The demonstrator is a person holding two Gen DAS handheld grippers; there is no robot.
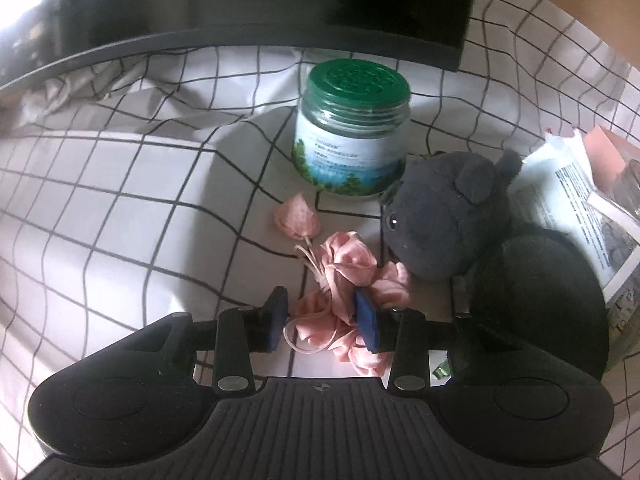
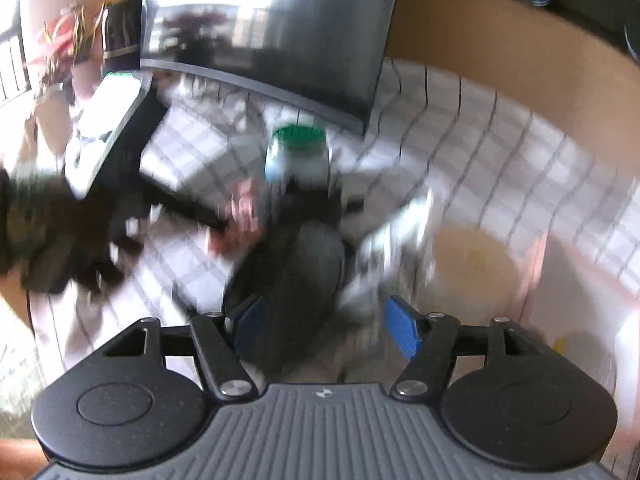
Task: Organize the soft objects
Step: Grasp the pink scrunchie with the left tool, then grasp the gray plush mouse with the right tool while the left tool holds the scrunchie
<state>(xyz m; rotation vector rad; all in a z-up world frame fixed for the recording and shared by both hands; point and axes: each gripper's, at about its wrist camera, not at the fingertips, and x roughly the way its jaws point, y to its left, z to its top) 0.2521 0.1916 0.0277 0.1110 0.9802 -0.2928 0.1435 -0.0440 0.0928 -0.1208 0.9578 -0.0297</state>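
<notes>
The checked tablecloth (image 1: pixel 120 208) covers the whole surface, white with thin dark lines and rucked into folds near the dark monitor (image 1: pixel 280 12) at the back. Taking the green-lidded jar (image 1: pixel 352 132) as the landmark: the grey plush toy (image 1: pixel 448 216) sits just in front of it and to its right, head tipped toward the jar, its rounded dark body reaching toward the camera. Beyond the toy, further right of the jar, lies a printed packet (image 1: pixel 576 200). Directly in front of the jar, on the cloth, is the pink fabric bundle (image 1: pixel 344 280) with its thin cord loops, one small pink piece lying a little apart, nearer the jar.

The left gripper (image 1: pixel 324 316) stands with its jaws apart around the near end of that bundle; the left pad clears the fabric, the right pad sits against or just over a fold, so nothing is clamped. The right gripper (image 2: pixel 324 328) is likewise spread, with the toy's dark body between and beyond its blue pads; heavy blur hides whether either pad touches it.

The step in hand looks like letting the pink bundle settle beside the toy. To do it well, lift the left gripper straight away so the cord does not snag a pad, and keep it clear of the jar.

The jar is closed under its green lid; its label hides whatever is inside. No open bin or basket is visible.
</notes>
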